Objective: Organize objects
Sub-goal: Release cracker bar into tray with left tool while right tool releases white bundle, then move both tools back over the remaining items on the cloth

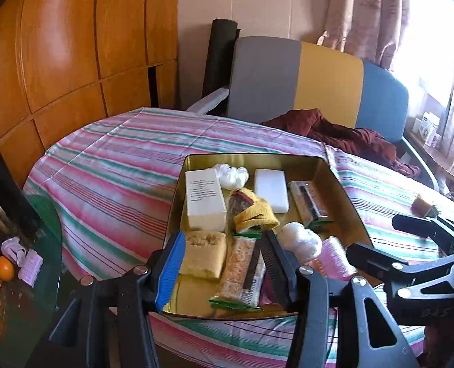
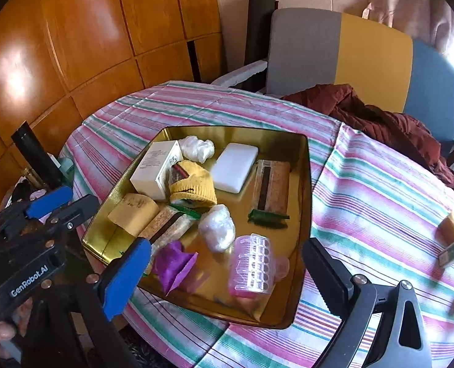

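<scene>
A gold tray [image 1: 346, 196] [image 2: 303, 184] sits on the striped tablecloth. It holds a white box [image 1: 205, 199] [image 2: 156, 168], a yellow knit hat [image 1: 254, 211] [image 2: 193, 187], a white soap bar [image 1: 271, 190] [image 2: 234, 167], a yellow sponge [image 1: 203, 253] [image 2: 131, 214], snack bars [image 1: 242, 271], a pink roller [image 2: 253, 266] and a purple wrapper [image 2: 173, 263]. My left gripper [image 1: 223, 263] is open and empty over the tray's near edge. My right gripper [image 2: 227, 279] is open and empty, above the tray's near side. It also shows in the left wrist view [image 1: 380, 245].
A small brown box [image 2: 452, 230] [image 1: 423, 205] lies on the cloth at the right. A dark red garment [image 2: 380, 119] lies on a grey, yellow and blue chair [image 1: 328, 79] behind the table. A glass side table [image 1: 21, 276] with oranges stands at the left.
</scene>
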